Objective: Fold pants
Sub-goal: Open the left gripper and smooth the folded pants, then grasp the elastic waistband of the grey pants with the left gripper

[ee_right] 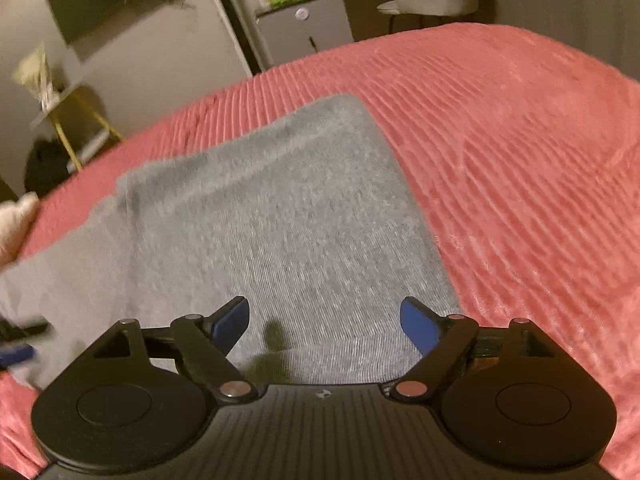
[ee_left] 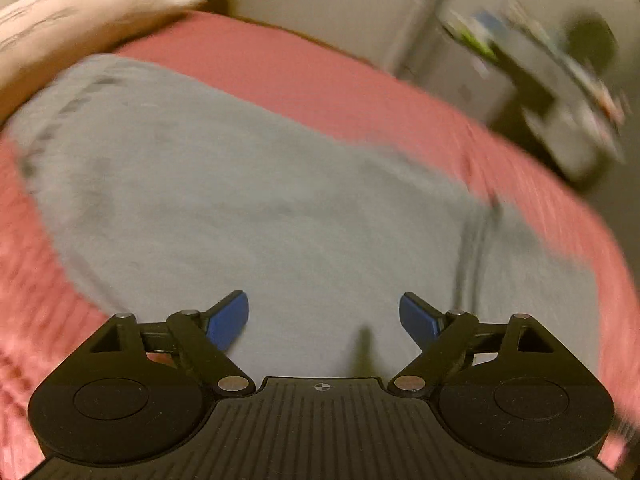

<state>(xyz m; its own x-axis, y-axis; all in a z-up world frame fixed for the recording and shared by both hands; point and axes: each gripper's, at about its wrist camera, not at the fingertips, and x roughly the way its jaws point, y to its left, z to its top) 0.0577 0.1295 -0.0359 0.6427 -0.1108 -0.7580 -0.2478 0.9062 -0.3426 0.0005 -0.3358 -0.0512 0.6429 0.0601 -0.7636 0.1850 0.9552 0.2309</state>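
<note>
Grey pants [ee_left: 260, 200]: spread flat on the pink ribbed bedcover [ee_left: 360, 92], directly ahead of and beneath both tools; near hem hidden by tool bodies.
Left gripper [ee_left: 324, 320]: jaws spread wide, nothing between; view motion-blurred, background shelf indistinct.
Right gripper [ee_right: 325, 322]: jaws spread wide, empty.
White pillow [ee_left: 80, 12]: far left, cut off.

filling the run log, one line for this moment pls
task: fold pants | left gripper: open, empty | right gripper: open, empty | grey pants: flat on pink bedspread, under both
</note>
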